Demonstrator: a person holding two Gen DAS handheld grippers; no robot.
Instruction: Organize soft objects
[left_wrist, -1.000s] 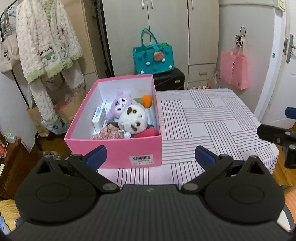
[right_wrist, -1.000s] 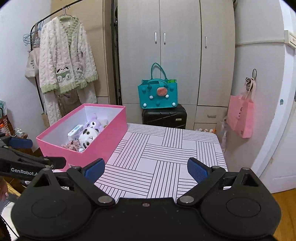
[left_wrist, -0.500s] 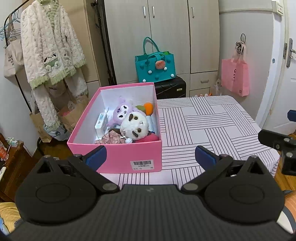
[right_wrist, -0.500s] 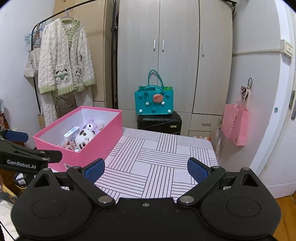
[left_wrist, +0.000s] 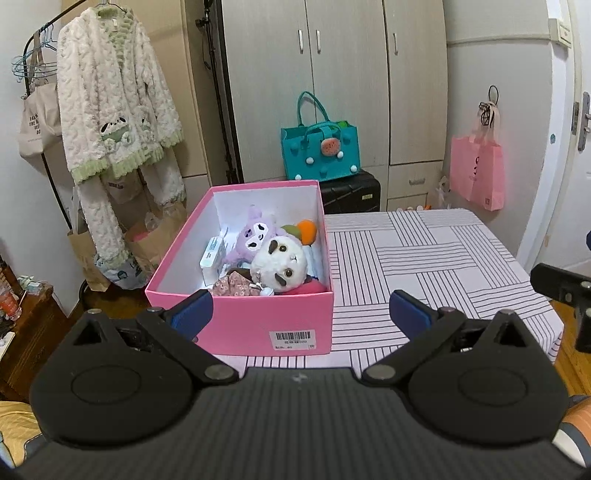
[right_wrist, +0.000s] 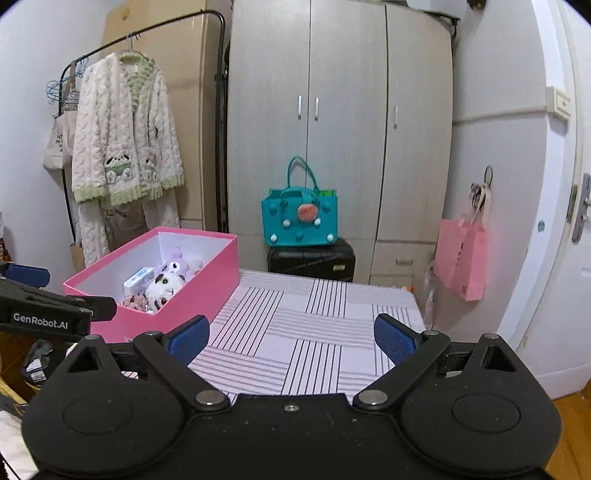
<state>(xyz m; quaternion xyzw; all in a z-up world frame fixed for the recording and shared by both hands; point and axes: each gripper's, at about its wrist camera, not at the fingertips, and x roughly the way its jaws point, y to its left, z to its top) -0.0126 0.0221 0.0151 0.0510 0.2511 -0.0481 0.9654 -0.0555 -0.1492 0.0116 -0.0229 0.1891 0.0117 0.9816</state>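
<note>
A pink box (left_wrist: 258, 321) stands on the left part of the striped table (left_wrist: 424, 258). Inside lie a white round plush (left_wrist: 280, 266), a purple plush (left_wrist: 256, 232), an orange and green soft toy (left_wrist: 304, 230), a floral fabric piece (left_wrist: 236, 286) and a small white packet (left_wrist: 213, 254). My left gripper (left_wrist: 301, 312) hangs open just before the box's near wall, holding nothing. My right gripper (right_wrist: 291, 338) is open and empty over the table's near edge, to the right of the pink box (right_wrist: 192, 291). The white plush (right_wrist: 164, 291) shows there too.
A wardrobe (right_wrist: 340, 129) fills the back wall, with a teal bag (right_wrist: 299, 218) on a black suitcase (right_wrist: 312, 258). A fluffy robe (left_wrist: 114, 110) hangs on a rack at the left. A pink bag (left_wrist: 478, 170) hangs by the door at the right.
Both grippers have drawn back and tilted upward, so the box and table sit lower and smaller in view. Both stay open and empty.
</note>
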